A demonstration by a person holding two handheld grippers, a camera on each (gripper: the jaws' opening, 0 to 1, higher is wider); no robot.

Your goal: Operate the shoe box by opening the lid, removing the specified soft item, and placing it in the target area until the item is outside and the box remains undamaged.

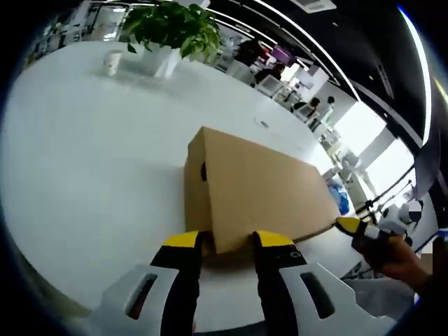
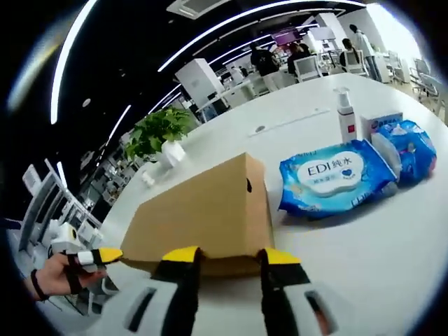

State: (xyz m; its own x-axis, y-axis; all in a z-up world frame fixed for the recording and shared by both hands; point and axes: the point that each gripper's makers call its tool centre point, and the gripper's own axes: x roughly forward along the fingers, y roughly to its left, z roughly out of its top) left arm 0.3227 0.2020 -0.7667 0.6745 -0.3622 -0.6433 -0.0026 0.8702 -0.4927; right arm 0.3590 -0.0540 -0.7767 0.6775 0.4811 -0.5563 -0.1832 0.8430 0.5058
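Both grippers' jaws, left (image 1: 229,241) and right (image 2: 230,255), spread wide against the closed plain-brown shoe box (image 1: 262,189).

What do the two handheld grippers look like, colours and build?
Both match: the left gripper and right gripper each have two black jaws capped with yellow tips, rising from pale grey slotted bodies. The hand holding the left one wears a dark wrist strap.

Left black two-jaw gripper with yellow tips (image 1: 227,241): jaws parted, tips level, pointing forward. Right black two-jaw gripper with yellow tips (image 2: 231,255): jaws likewise parted. Person's hand (image 1: 399,255) grips the right tool's handle; other hand (image 2: 52,276) grips the left's.
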